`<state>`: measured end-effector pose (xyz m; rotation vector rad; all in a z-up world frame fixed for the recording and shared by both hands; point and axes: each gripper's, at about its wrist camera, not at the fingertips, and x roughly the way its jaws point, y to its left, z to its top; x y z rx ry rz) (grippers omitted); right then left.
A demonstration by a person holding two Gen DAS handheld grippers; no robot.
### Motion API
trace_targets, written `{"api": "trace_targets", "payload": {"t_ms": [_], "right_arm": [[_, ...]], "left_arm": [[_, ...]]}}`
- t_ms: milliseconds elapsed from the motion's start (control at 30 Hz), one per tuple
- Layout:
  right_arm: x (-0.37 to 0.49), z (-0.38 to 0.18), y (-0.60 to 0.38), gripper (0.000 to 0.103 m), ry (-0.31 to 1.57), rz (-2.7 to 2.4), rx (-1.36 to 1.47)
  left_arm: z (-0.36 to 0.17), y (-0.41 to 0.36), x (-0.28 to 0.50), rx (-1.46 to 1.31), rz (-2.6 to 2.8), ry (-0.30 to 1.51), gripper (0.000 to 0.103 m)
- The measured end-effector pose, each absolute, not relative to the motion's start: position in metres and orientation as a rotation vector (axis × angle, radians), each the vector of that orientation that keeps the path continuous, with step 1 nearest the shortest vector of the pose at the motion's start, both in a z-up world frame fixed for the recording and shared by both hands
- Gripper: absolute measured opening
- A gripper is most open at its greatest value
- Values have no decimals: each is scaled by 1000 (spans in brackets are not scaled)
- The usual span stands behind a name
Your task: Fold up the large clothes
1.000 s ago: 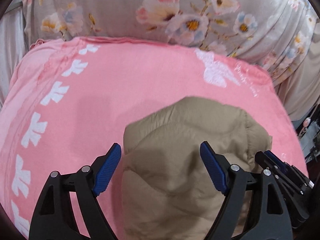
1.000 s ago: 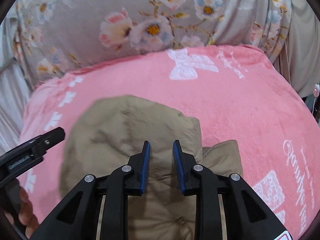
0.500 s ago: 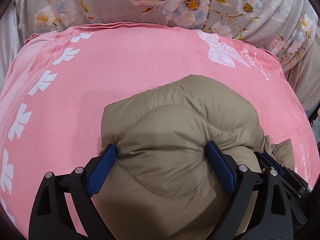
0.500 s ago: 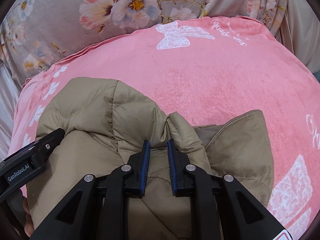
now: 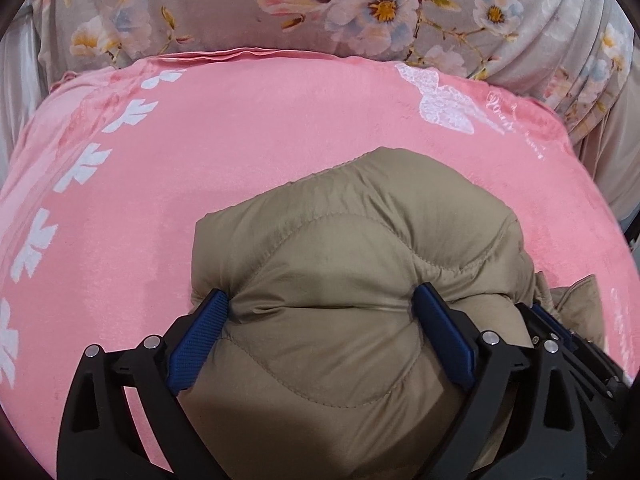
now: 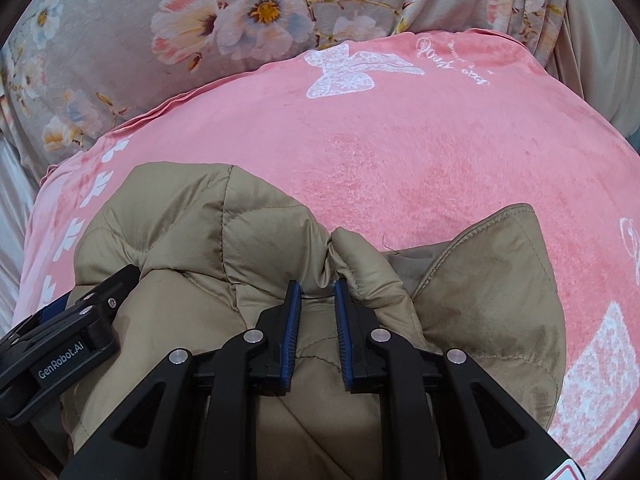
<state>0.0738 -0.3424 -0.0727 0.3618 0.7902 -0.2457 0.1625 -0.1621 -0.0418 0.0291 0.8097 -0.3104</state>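
Now setting folded bundle down. My left gripper [image 5: 320, 312] spread wide, jaws just been opening, blue pads flanking tan quilted puffer jacket [image 5: 352, 264]; grip uncertain. My right gripper [image 6: 316, 308] clenched on jacket fold. Jacket rests on pink plush blanket [image 5: 248, 152]; grey floral bedding [image 5: 360, 4] beyond. Next, I judge: release, withdraw.

Left fingers [image 5: 216, 312] spread, right fingers [image 6: 294, 308] narrowed

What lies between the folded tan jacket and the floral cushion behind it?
Only bare pink blanket separates the tan jacket from the floral cushion; both wrist views show it.
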Motion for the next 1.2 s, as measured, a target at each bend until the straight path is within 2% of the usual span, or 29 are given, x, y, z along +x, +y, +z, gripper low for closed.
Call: {"api": "trace_targets", "payload": {"t_ms": [133, 200, 267, 367, 533, 633, 733, 800, 867, 967, 1067, 1200], "right_arm": [[52, -56, -355, 19, 778, -201, 465], [26, -42, -359, 41, 767, -225, 484], [-6, -30, -360, 85, 752, -297, 456], [-40, -37, -365, 87, 794, -329, 446], [-56, -77, -383, 88, 867, -177, 747], [-50, -91, -382, 98, 847, -129, 824], [-38, -91, -374, 98, 829, -130, 819], [-29, -90, -370, 89, 820, -107, 836], [-20, -85, -367, 60, 791, -67, 853], [-4, -61, -353, 33, 760, -55, 744], [16, -35, -330, 25, 710, -54, 611], [50, -4, -299, 23, 638, -47, 475]], "left_arm": [[-28, -134, 155, -23, -412, 832, 93], [-18, -105, 142, -56, -436, 859, 93], [-21, -80, 134, -137, -491, 916, 96], [-45, -46, 126, -289, -548, 1051, 97], [-80, -37, 117, -516, -701, 1168, 97], [-88, -51, 116, -538, -769, 1190, 98], [-82, -63, 113, -478, -761, 1167, 98], [-68, -71, 108, -402, -746, 1122, 94], [-52, -75, 107, -325, -739, 1055, 81], [-23, -77, 107, -230, -758, 938, 69], [3, -75, 114, -162, -769, 814, 63], [34, -62, 130, -88, -751, 653, 61]]}}
